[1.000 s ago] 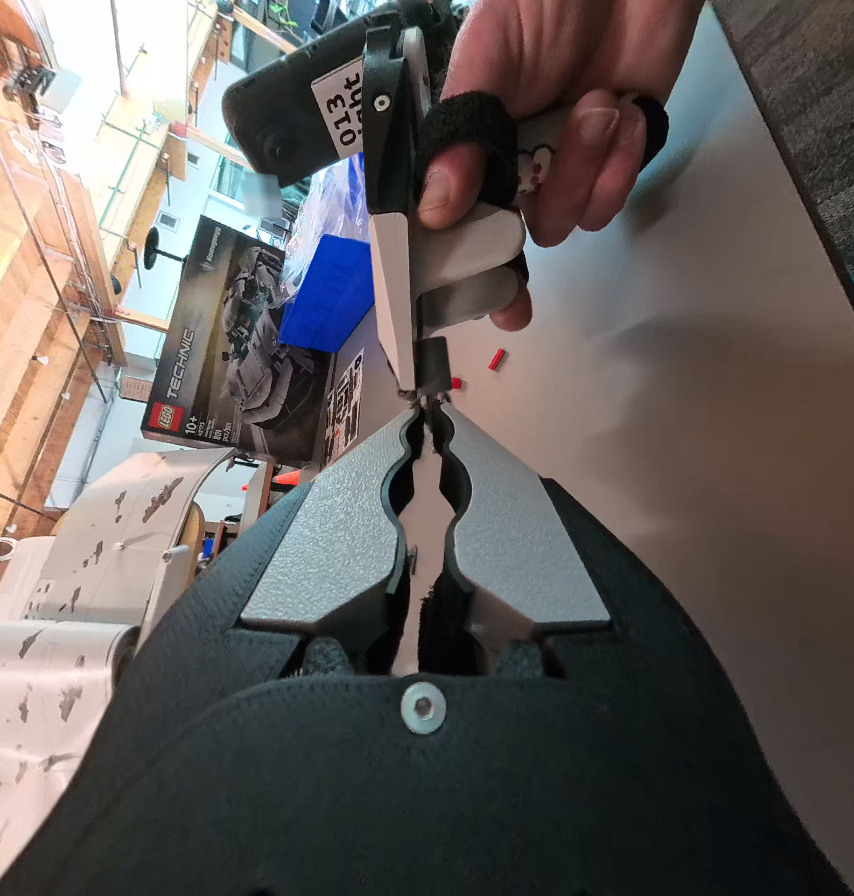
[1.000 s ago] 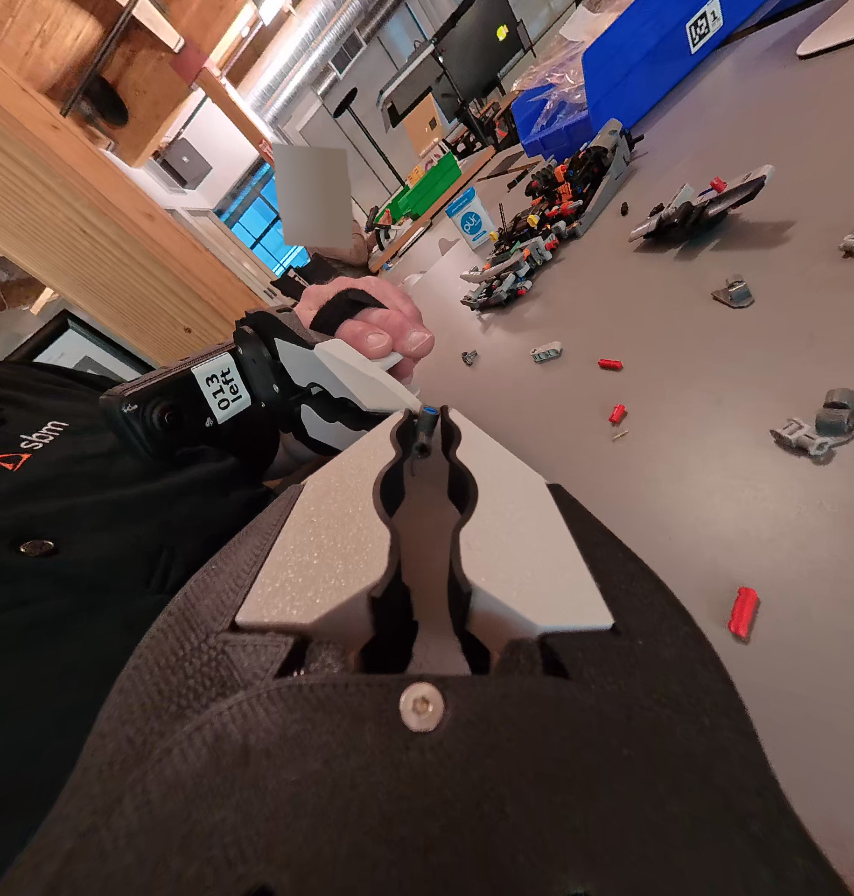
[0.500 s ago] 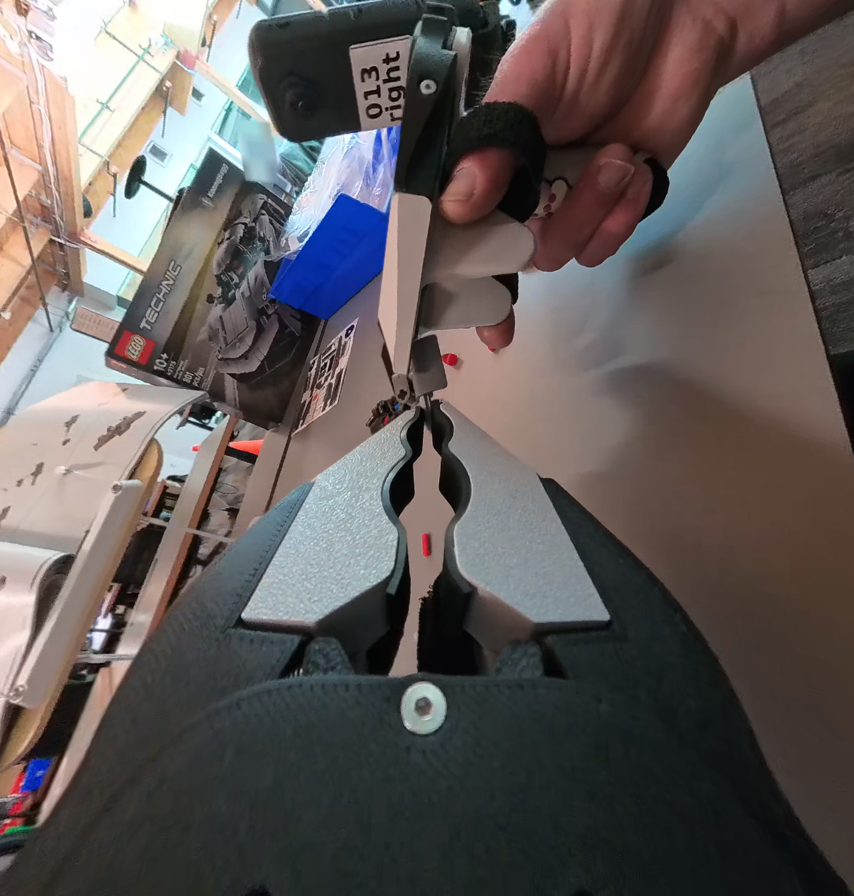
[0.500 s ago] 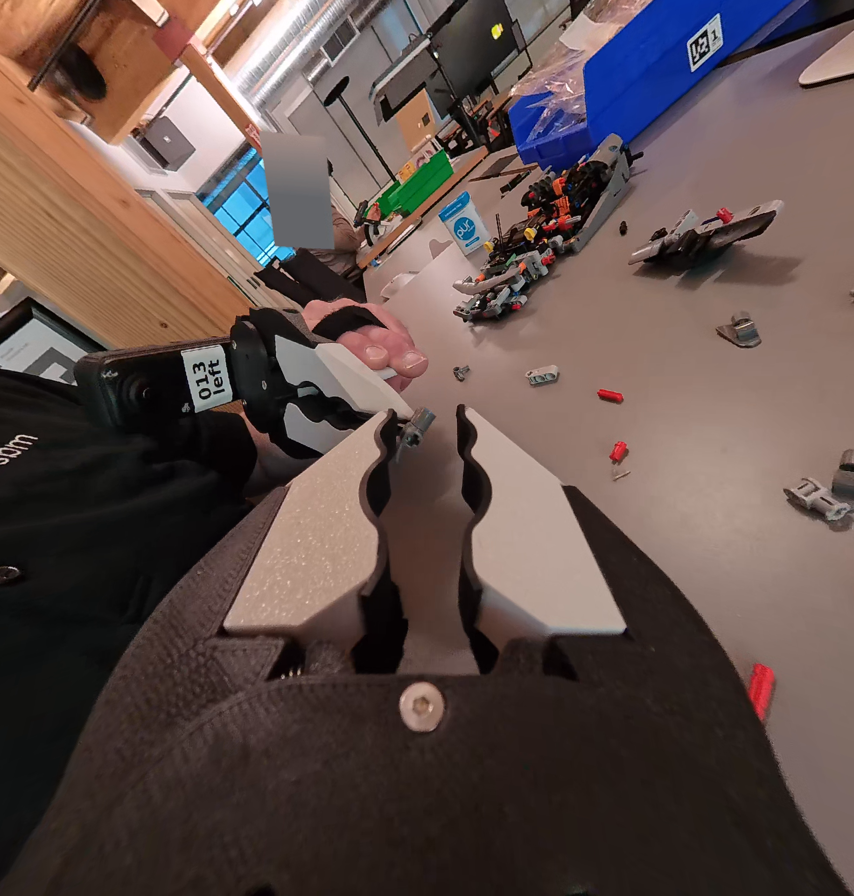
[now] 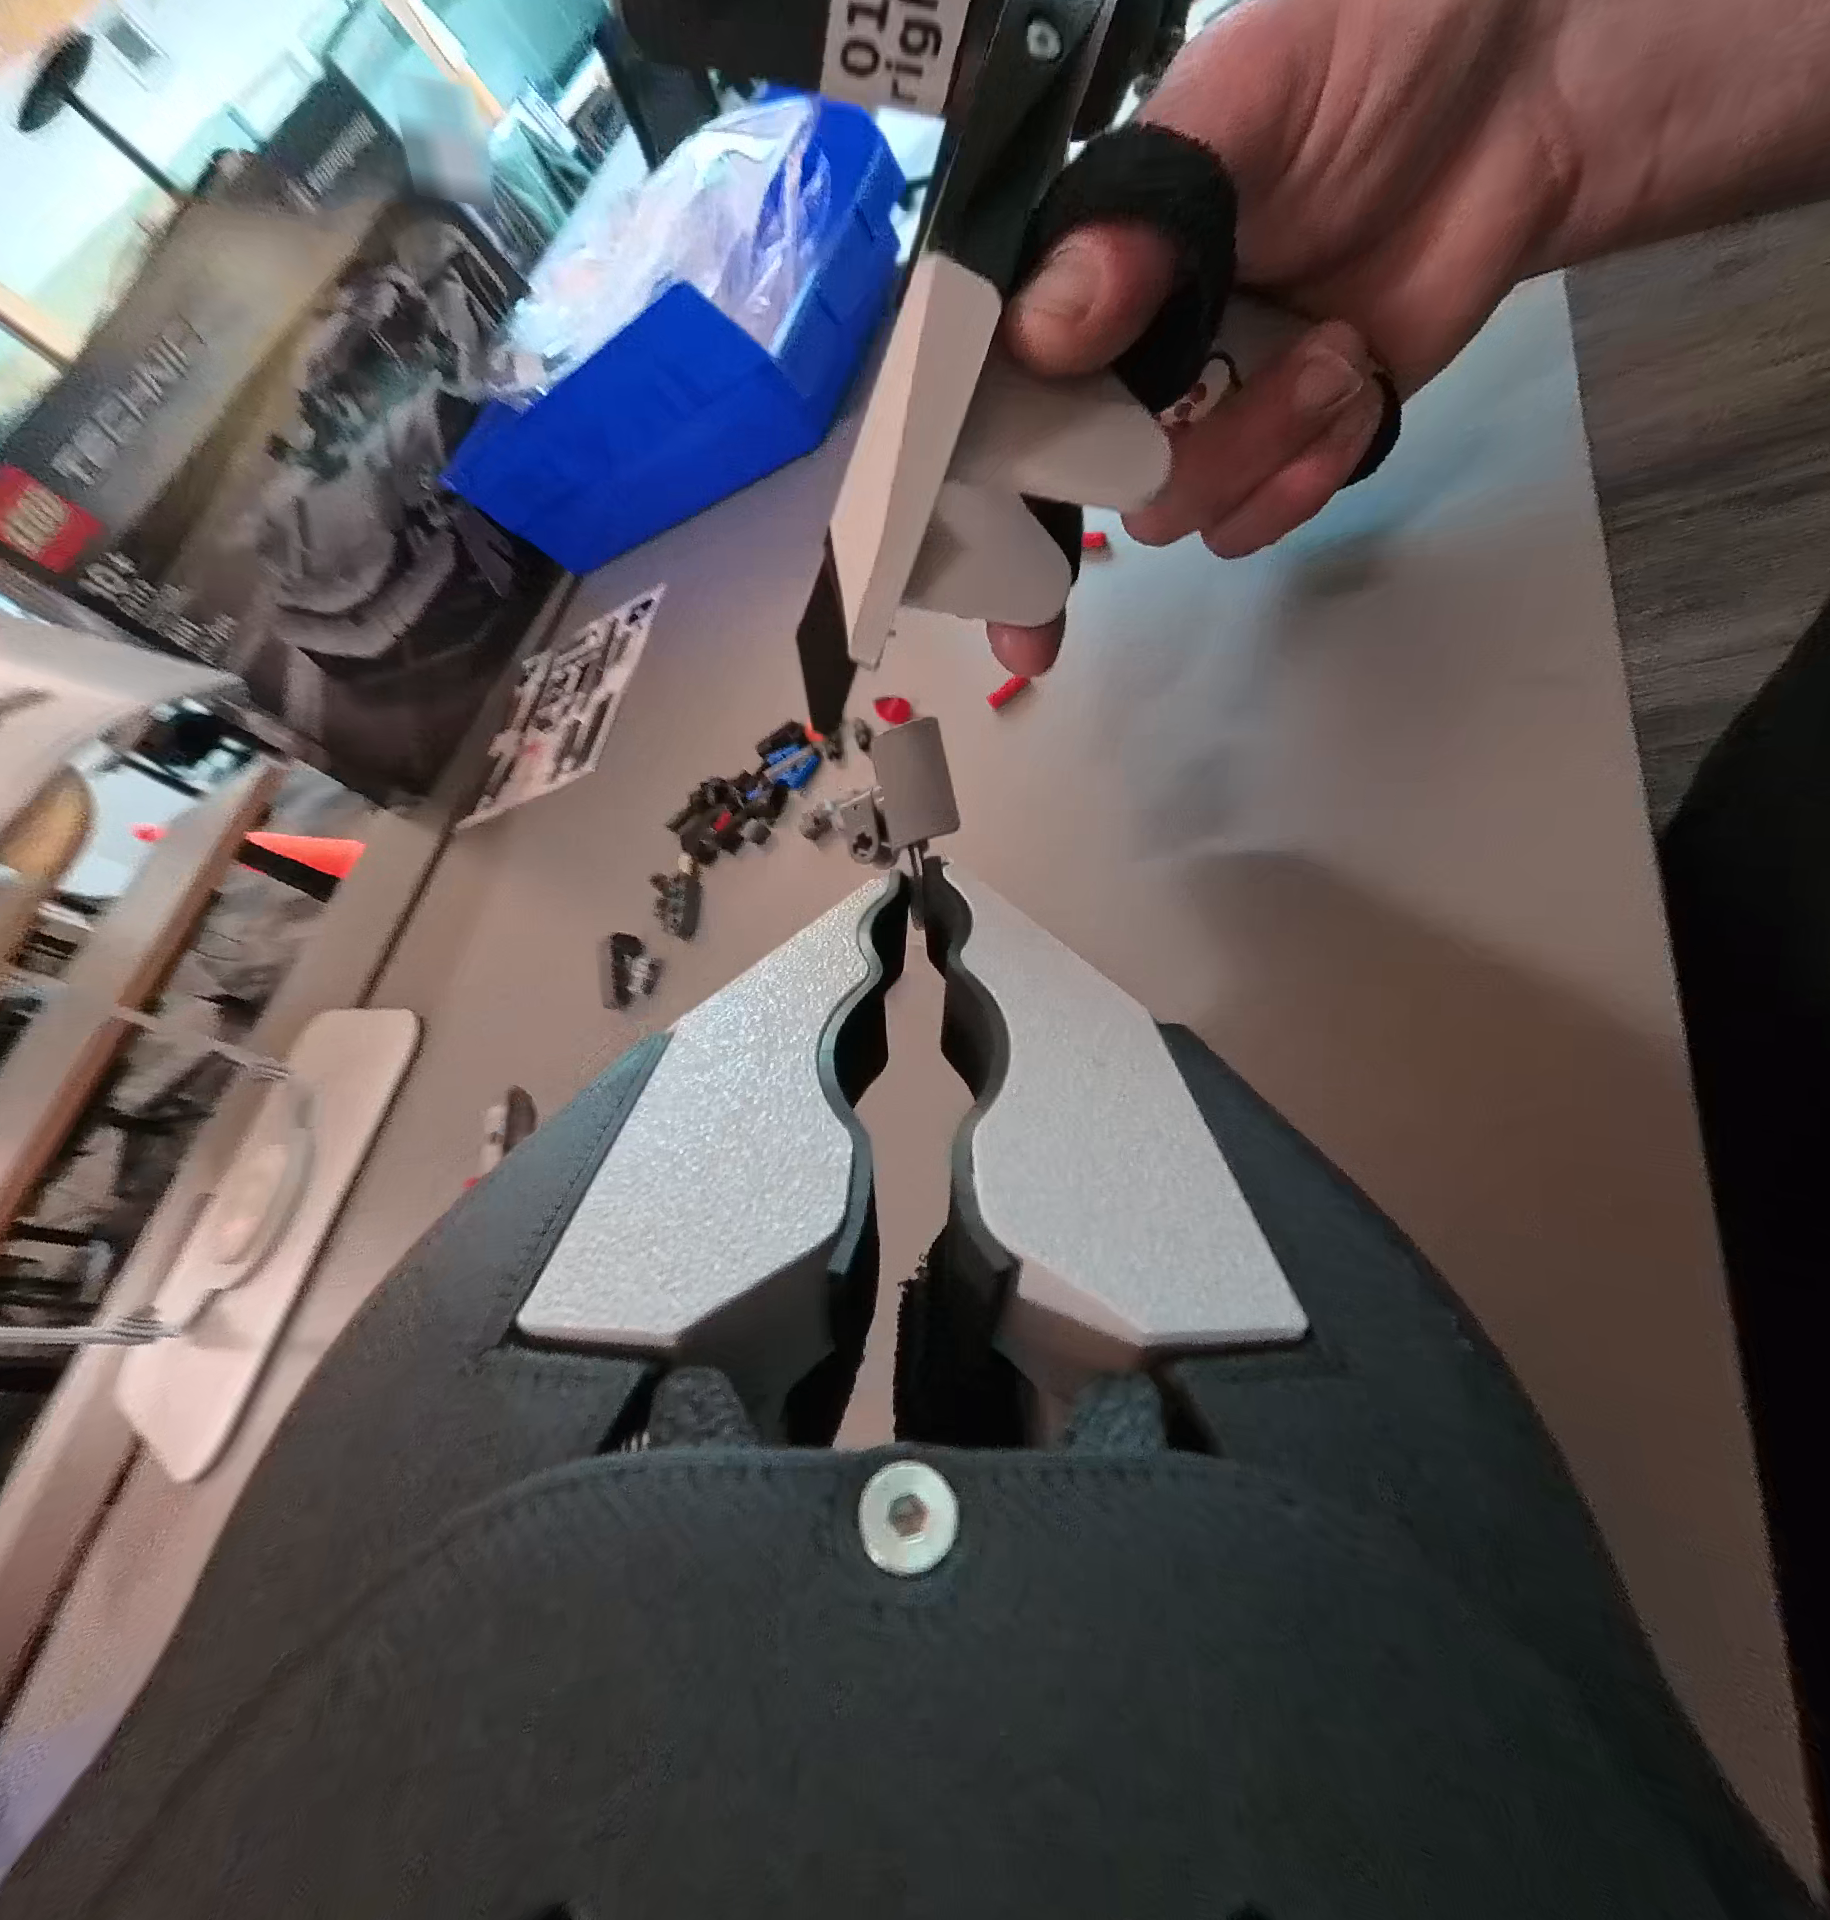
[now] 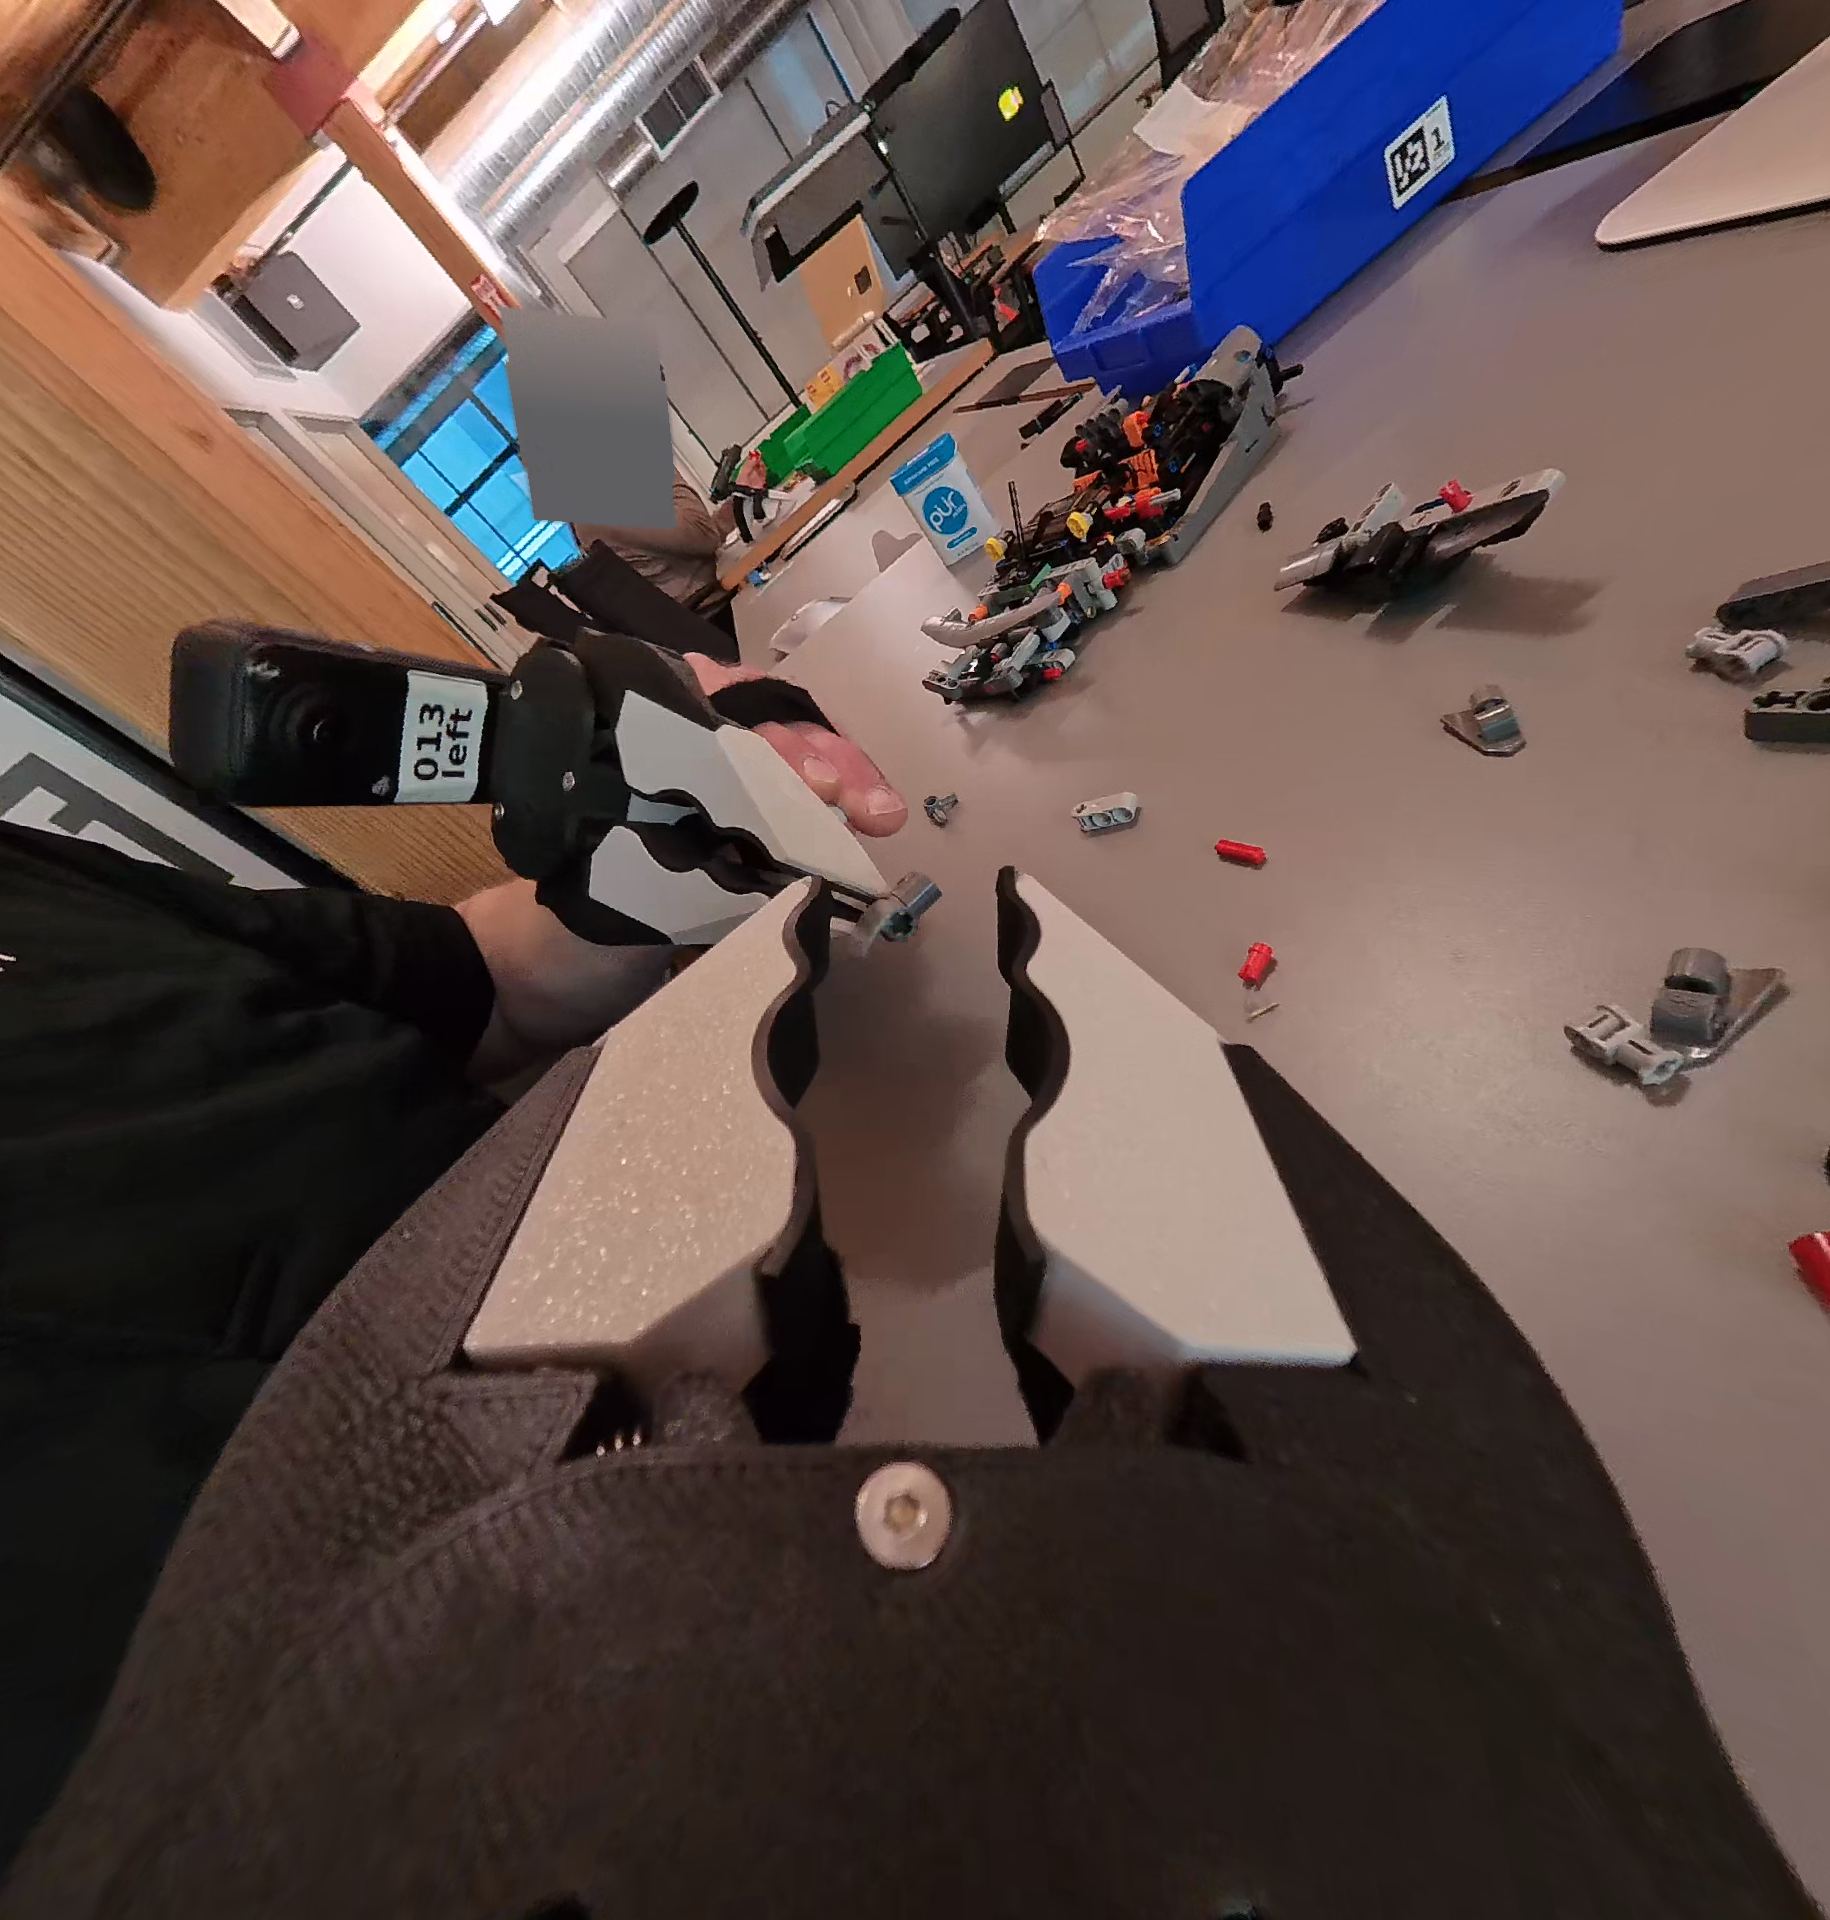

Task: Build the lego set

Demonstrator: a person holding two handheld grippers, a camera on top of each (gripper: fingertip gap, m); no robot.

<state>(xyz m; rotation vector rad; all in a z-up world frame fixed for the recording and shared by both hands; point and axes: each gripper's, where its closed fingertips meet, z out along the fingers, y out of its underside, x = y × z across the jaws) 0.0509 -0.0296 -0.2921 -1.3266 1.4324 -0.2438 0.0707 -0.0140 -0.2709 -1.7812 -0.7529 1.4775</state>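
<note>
Fingers of the left gripper are pinched together on a thin dark pin that carries a small grey piece with a flat tab and a connector; fingers of the right gripper stand wide apart with nothing between them. In the right wrist view the grey piece sits at the left gripper's tip, just beside the right gripper's left finger, above the surface.

Judged from this, the step in hand is adding to the held piece or carrying it to the build, which lies well apart across the surface; to do it well, the left grip should stay firm on the pin so the piece cannot swivel, and the right fingers should fetch a part such as the red pins squarely, then push along the hole's axis.

Left hand holds its gripper low and nearly level, pointing toward the right one; right hand holds its gripper steeply downward, tips near the surface.
</note>
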